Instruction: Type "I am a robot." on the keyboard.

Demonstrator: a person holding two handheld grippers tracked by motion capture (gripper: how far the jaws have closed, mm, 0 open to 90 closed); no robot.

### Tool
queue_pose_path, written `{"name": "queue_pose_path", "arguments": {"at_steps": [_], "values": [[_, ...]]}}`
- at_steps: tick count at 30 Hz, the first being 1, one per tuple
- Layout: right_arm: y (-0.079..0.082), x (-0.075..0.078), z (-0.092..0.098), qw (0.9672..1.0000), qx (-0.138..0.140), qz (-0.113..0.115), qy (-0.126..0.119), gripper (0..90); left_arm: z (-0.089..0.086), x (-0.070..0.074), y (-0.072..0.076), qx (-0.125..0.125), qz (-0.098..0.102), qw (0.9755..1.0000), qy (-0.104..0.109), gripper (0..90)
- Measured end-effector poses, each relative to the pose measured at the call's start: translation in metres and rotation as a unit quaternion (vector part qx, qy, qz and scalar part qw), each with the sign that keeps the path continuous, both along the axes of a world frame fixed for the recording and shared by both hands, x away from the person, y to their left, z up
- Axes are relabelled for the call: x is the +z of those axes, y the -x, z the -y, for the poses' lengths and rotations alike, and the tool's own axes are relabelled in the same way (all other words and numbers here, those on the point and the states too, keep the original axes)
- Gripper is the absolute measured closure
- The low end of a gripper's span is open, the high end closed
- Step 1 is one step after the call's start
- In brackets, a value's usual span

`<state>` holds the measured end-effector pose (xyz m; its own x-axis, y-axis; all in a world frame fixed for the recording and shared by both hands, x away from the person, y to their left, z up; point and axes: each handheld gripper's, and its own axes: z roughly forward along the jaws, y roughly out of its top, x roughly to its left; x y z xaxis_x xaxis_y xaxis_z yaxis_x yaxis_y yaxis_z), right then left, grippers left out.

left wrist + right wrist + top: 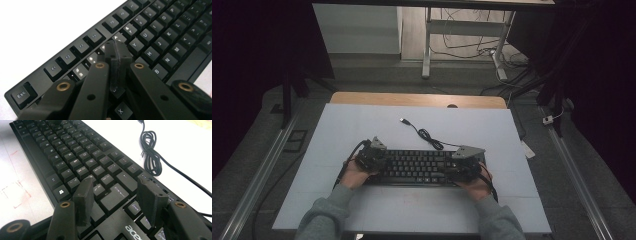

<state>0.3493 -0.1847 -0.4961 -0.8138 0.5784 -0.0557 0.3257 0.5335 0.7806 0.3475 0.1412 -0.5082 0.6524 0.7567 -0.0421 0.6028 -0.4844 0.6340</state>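
Grey sleeves at the near edge, both grippers down on the black keyboard (pixel 419 167) in the middle of the table (pixel 362 125).

The keyboard lies flat, long side left to right, on the pale table top, with its coiled cable (pixel 427 135) trailing off toward the far side. The right gripper (pixel 117 195) hovers with its jaws apart over the Enter key (pixel 115 197) at the keyboard's right end; the left gripper (pixel 117 52) has its jaws pressed together, tips down among the upper letter rows at the left end (I cannot tell whether it touches a key). I judge the main risks are a closed tip sliding off and striking two keys at once, an open jaw catching a keycap edge and prying it up, or a hard push skidding the keyboard over the smooth top.
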Motion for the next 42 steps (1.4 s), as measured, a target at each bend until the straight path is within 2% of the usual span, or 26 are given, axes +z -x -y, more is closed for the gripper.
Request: {"name": "queue_pose_path", "arguments": {"at_steps": [22, 28, 31, 36, 42], "values": [[0.0, 0.0, 0.0, 1.0, -0.001, 0.0, 0.0, 47.8, 0.002, -0.007, -0.001, 0.004, -0.003, 1.0, -0.006, 89.0], [0.0, 0.0, 0.0, 1.0, -0.001, -0.001, 0.001, 47.8, 0.001, -0.005, 0.0, 0.005, 0.003, 1.0, -0.001, 89.0], [0.0, 0.0, 0.0, 1.0, -0.002, 0.0, 0.0, 47.8, 0.0, 0.001, 0.002, 0.009, 0.016, 0.9997, 0.017, 88.1], [0.0, 0.0, 0.001, 1.0, -0.002, 0.0, 0.0, 47.8, -0.007, 0.01, 0.006, 0.024, 0.038, 0.998, 0.044, 74.4], [0.0, 0.0, 0.0, 1.0, -0.001, 0.0, 0.0, 47.8, -0.016, 0.019, 0.012, 0.033, 0.046, 0.9963, 0.064, 52.4]]}}
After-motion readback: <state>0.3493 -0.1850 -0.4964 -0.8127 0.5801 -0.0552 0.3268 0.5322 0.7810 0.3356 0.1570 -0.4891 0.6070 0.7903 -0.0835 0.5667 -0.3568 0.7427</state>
